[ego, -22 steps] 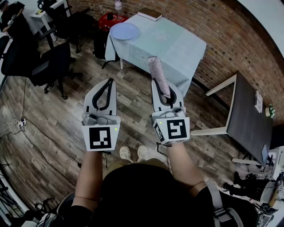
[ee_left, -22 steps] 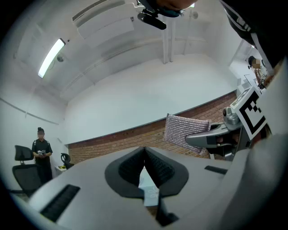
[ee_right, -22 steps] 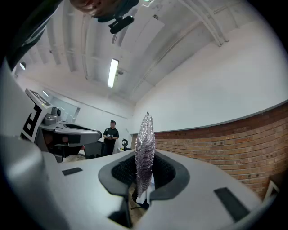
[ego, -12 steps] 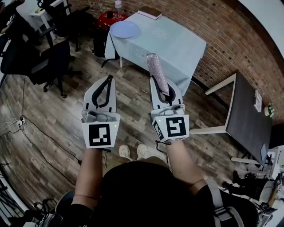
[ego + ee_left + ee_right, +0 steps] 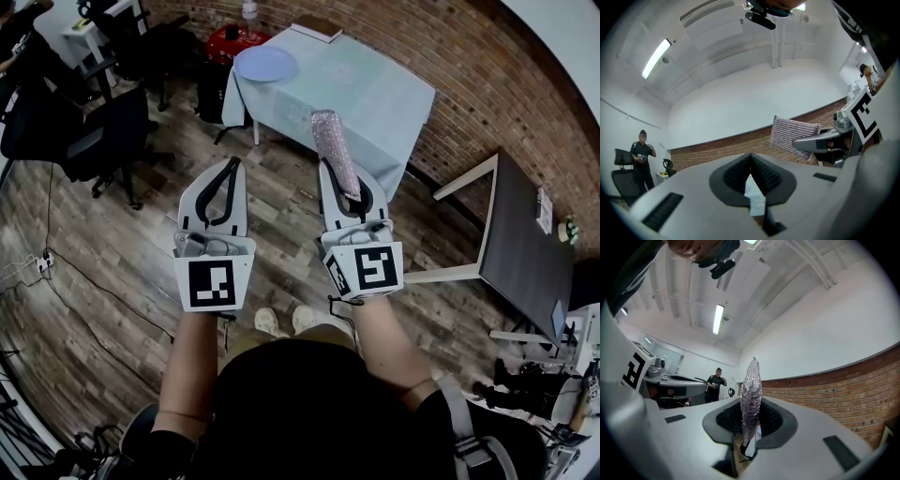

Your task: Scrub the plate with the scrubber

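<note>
Silvery scrubber (image 5: 333,145) clamped in right gripper (image 5: 344,178) — left gripper (image 5: 231,165) closed, empty — plate (image 5: 265,65) near table (image 5: 375,94) edge, well apart.

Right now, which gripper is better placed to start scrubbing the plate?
Right. The right gripper is clamped on the scrubber; the left gripper is shut and empty. The plate lies untouched on the table ahead.

Table (image 5: 375,98) w/ pale blue-green cloth, on wood-plank floor (image 5: 112,253) by brick wall. On the table: blue plate (image 5: 265,64) near its left corner, book (image 5: 317,30) at its far edge
</note>
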